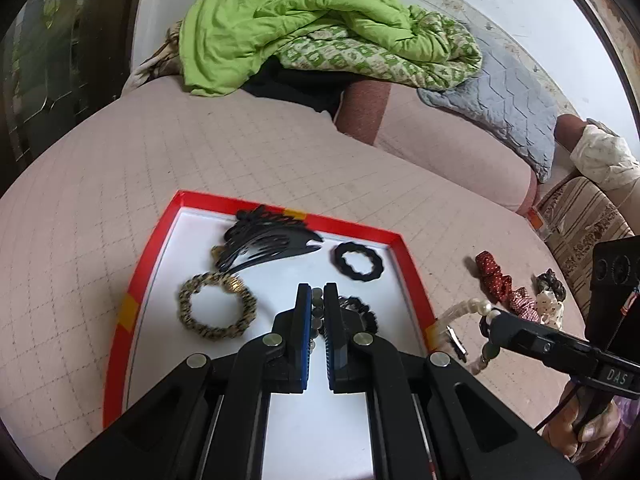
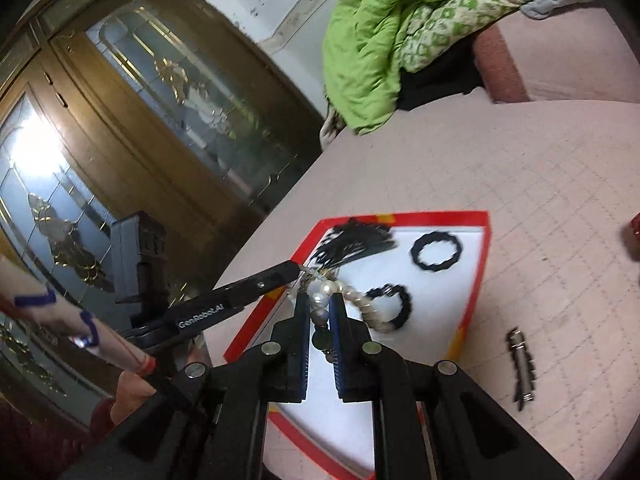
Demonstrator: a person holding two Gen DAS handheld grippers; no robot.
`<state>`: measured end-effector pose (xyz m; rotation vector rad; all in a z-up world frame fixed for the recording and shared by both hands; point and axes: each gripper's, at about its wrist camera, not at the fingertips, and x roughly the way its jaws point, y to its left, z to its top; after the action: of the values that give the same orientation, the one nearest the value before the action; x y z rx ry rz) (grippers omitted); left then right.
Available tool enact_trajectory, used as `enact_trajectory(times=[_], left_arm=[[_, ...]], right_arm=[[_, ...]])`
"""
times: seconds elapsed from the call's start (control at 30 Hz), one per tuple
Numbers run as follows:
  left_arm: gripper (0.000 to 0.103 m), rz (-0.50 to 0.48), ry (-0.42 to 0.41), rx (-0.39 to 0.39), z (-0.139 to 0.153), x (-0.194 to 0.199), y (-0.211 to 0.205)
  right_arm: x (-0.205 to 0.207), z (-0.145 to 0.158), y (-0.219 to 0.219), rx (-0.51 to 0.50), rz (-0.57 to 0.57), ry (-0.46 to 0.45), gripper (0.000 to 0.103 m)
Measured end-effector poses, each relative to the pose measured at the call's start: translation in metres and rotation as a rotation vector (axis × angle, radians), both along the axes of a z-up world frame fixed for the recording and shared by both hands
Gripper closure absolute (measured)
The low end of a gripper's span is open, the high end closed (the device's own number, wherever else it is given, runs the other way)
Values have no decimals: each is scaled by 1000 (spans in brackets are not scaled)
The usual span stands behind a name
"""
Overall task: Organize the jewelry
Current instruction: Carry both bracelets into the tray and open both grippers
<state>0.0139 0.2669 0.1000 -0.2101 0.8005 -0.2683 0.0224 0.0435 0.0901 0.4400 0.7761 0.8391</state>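
A shallow red-rimmed tray with a smooth white floor lies on a pale pink quilted surface, and everything here is placed relative to it. On its left half rests a knobbly gold-and-black ring-shaped scrunchie, with a glossy black plastic claw comb behind it near the far rim. The left gripper hovers over the tray's middle, its jaws nearly together around a string of small grey metallic beads, apparently pinching it. A wavy black elastic hair ring lies toward the far right corner. At the tray's right rim, the right gripper is clenched on a strand of lustrous white pearls with a few darker beads, which drapes over the tray. Outside, to the right, lie red polka-dot fabric ties and a slim metal clip. The step in hand appears to be carrying the pearls in; next calls for lowering them onto bare white floor and releasing.
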Motion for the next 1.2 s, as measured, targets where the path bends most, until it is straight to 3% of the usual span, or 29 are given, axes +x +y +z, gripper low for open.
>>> enact_trajectory(times=[0.4, 0.8, 1.2], left_arm=[[97, 10, 62, 30, -21, 5, 11], [97, 15, 106, 110, -38, 17, 1], [97, 9, 132, 131, -46, 25, -6]], right_arm=[[-6, -19, 42, -20, 108, 41, 93], [9, -46, 36, -178, -8, 69, 93], [16, -54, 27, -218, -48, 88, 92]])
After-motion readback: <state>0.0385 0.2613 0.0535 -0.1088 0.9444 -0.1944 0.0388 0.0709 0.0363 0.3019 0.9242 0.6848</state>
